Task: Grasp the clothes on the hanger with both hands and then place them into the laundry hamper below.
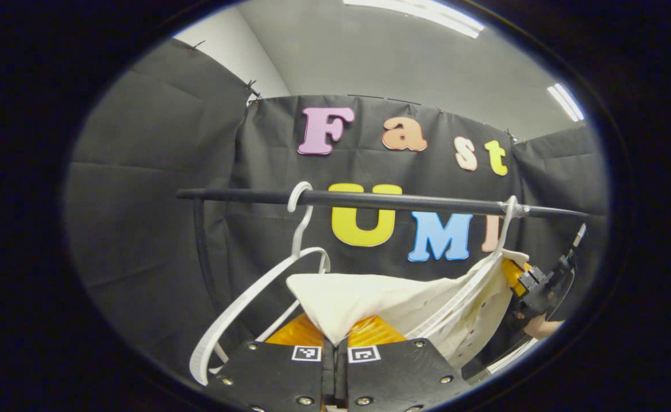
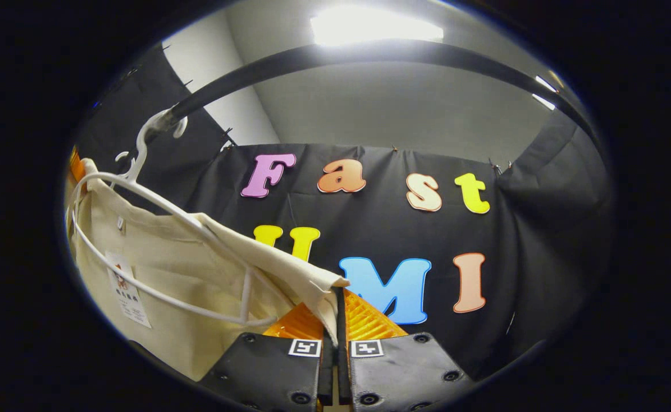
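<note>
A cream garment [image 1: 369, 297] hangs from a white hanger [image 1: 504, 229] hooked on the black rail [image 1: 404, 201]. My left gripper [image 1: 335, 339] is shut on one pulled-out corner of the cloth, near a second white hanger [image 1: 298, 229] that tilts off the rail. In the right gripper view the same garment [image 2: 186, 269] drapes over its hanger [image 2: 141, 146], and my right gripper [image 2: 337, 312] is shut on the shoulder edge. In the left gripper view the right gripper [image 1: 532, 283] and the hand holding it sit at the garment's far side.
The black rail [image 2: 369, 52] arches overhead in the right gripper view. A black upright post [image 1: 201, 252] carries the rail's left end. Black cloth walls close the booth behind and at both sides. A tag [image 2: 126, 292] hangs inside the garment.
</note>
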`<state>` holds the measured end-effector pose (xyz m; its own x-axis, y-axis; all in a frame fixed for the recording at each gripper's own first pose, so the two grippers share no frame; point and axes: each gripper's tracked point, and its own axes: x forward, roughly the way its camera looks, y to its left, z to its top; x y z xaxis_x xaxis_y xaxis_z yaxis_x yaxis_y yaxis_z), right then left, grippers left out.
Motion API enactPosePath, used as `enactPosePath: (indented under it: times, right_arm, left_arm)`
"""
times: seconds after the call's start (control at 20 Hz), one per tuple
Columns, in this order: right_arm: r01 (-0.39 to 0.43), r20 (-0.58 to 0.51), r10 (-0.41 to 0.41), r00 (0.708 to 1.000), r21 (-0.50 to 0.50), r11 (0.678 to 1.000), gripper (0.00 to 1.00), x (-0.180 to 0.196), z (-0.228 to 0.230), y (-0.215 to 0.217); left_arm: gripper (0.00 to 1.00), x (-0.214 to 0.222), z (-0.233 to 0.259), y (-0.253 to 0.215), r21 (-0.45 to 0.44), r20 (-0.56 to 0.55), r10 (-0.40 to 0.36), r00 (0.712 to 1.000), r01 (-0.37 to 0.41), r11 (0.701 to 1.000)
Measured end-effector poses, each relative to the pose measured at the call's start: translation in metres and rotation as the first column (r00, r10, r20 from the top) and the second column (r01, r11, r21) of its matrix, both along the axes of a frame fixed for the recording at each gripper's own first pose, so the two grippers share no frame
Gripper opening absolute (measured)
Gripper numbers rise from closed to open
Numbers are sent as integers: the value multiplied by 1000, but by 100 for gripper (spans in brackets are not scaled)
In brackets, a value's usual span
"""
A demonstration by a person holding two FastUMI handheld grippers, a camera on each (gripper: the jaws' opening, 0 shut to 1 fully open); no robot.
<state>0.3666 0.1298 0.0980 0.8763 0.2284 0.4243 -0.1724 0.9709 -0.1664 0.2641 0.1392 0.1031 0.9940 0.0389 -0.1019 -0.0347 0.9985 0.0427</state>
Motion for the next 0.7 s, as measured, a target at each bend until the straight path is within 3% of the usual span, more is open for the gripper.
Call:
enactPosePath:
  times: [0.15, 0.3, 0.7]
  right_arm:
    - [28, 41, -25, 999, -85, 996, 5, 10, -8, 4]
    - [20, -15, -22, 1000, -135, 991, 5, 27, -36, 15]
    - [-4, -157, -16, 988, -125, 992, 5, 25, -93, 13]
  left_arm:
    - [2, 10, -22, 10, -46, -44, 14, 999, -16, 999]
    - [2, 13, -55, 12, -76, -92, 23, 996, -30, 997]
    - [2, -16, -119, 1, -110, -163, 9, 987, -28, 994]
